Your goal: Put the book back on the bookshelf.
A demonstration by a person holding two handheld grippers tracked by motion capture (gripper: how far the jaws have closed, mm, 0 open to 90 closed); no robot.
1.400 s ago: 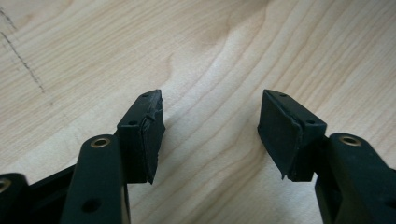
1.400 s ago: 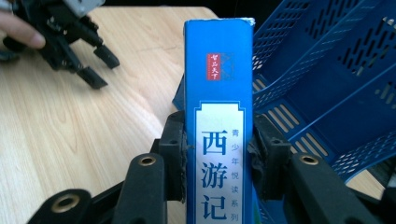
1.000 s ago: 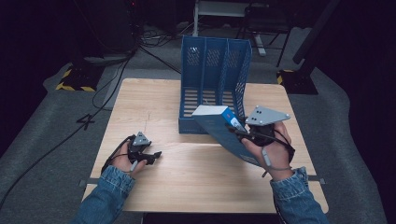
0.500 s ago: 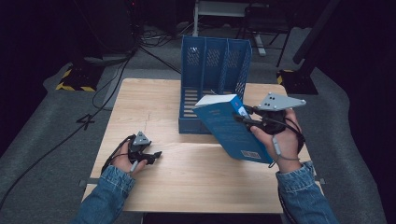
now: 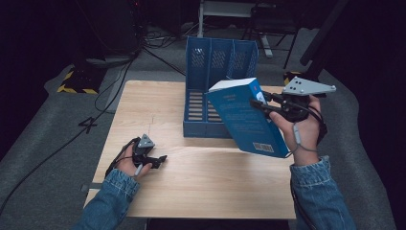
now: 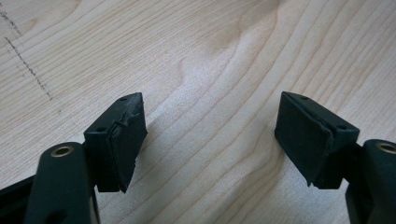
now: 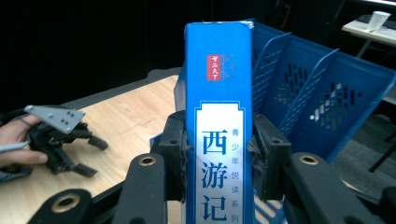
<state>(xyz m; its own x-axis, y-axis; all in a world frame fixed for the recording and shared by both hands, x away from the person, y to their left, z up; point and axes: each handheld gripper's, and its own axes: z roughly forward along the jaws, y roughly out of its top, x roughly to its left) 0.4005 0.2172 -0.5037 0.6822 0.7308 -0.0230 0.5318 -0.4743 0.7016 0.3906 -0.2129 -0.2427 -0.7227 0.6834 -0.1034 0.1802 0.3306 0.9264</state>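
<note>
The right gripper [image 5: 262, 106] pinches a thick blue softcover book [image 5: 246, 120] across its spine, a black pad pressed to each cover, and in the right gripper view the white title panel with Chinese characters [image 7: 219, 163] stands between the jaws. That grip across the thickness looks chosen so the book hangs as one stiff slab and can be steered edge-first. The book is clear of the light wooden tabletop [image 5: 158, 115], tilted with its top corner leaning toward the blue plastic slotted file rack [image 5: 210, 62] that stands at the far middle of the table, its dividers opening toward the person. Holding the book above and just in front of the rack probably serves to line it up with one of the compartments before lowering it in; which compartment is meant I cannot tell. The left gripper [image 5: 155, 160] rests low over the table near the person's edge, well apart from book and rack, apparently parked out of the way. Its jaws have just been opening and stand spread, with only bare wood grain between the pads [image 6: 122, 140].
</note>
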